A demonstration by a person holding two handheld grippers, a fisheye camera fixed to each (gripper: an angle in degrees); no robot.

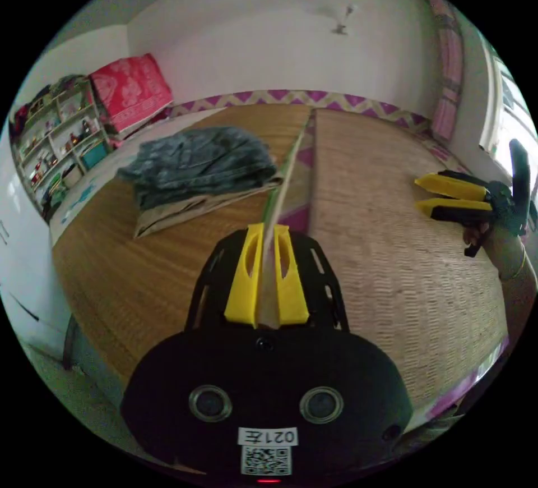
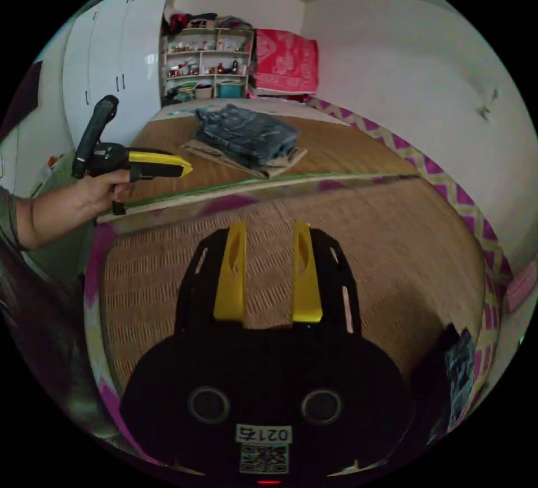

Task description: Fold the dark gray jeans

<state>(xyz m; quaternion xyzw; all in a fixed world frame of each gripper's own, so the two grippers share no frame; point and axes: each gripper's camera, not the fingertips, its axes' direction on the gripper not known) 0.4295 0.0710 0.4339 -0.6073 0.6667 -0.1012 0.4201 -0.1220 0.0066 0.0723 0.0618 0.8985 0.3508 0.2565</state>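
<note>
So the dark gray jeans [image 1: 202, 165] weren't being handled at that point. They sat in a folded-looking bundle on top of a beige cloth [image 1: 168, 213] in the upper left of the left gripper view, and upper middle in the right gripper view [image 2: 246, 137]. To me they looked basically done, though I couldn't see how tidy the far side was.

What was going on was with the woven mat [image 1: 392, 241] on the bed. The left hand-held gripper [image 1: 268, 228] had its yellow jaws pinched tight on the mat's edge, which ran away from it as a thin raised line toward the wall. My guess is that the person was lifting or straightening that mat, maybe to get a flat spot to work on. In the right gripper view the same gripper [image 2: 182, 165] sat at the left of the frame, held in the person's hand [image 2: 101, 185], nose on that raised edge.

The right hand-held gripper [image 2: 270, 225] hung over the mat with its jaws apart and nothing between them. It showed at the right edge of the left gripper view too [image 1: 418, 192].

The jeans lay well apart from both grippers, beyond the lifted edge and nearer the shelf [image 2: 204, 70].
</note>
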